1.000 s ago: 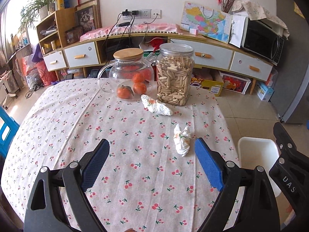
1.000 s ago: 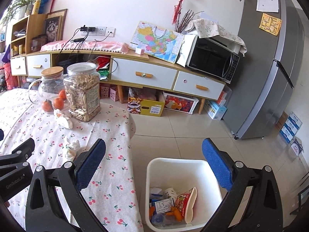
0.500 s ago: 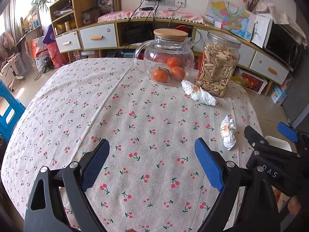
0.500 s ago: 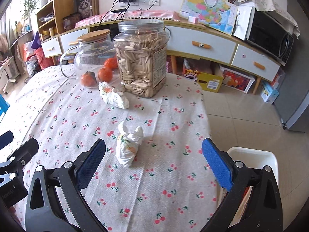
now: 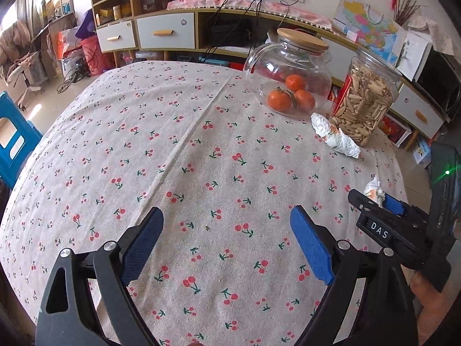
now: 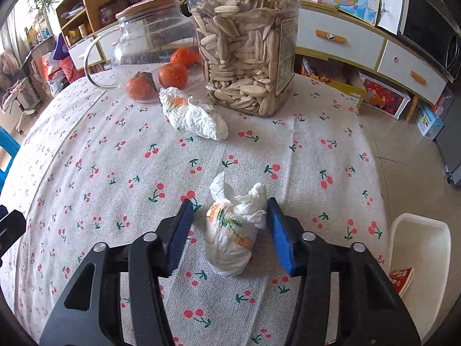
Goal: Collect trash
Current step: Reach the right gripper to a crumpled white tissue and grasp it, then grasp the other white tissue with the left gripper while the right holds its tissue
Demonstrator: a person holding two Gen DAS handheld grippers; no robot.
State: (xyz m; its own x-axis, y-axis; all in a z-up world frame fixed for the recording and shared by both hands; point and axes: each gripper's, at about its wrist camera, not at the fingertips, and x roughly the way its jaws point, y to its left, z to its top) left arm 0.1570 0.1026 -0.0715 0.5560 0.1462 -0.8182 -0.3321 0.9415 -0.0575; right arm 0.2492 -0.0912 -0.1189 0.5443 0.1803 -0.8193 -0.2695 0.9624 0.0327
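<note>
A crumpled white tissue [image 6: 230, 239] with orange and green print lies on the cherry-print tablecloth [image 6: 86, 173], near the table's right edge. My right gripper [image 6: 230, 225] straddles it and its jaws are closing. The right pad [image 6: 281, 239] touches the paper, while a small gap remains at the left pad [image 6: 180, 233]. A second, longer crumpled tissue [image 6: 193, 115] lies farther back by the jars. My left gripper [image 5: 226, 242] hovers wide open over bare cloth with nothing between its fingers. In the left wrist view the right gripper [image 5: 373, 201] sits at the right, around the near tissue [image 5: 374, 189].
A white bin [image 6: 417, 225] stands on the floor off the table's right edge, with a red wrapper inside. At the back of the table stand a glass jug [image 6: 144, 37] holding oranges and a tall plastic jar of seeds [image 6: 247, 46]. A blue stool [image 5: 14, 141] is at the left.
My right gripper swung from over the bin to the table, came down around the near tissue, and its jaws narrowed. My left gripper slid left across the table, still open.
</note>
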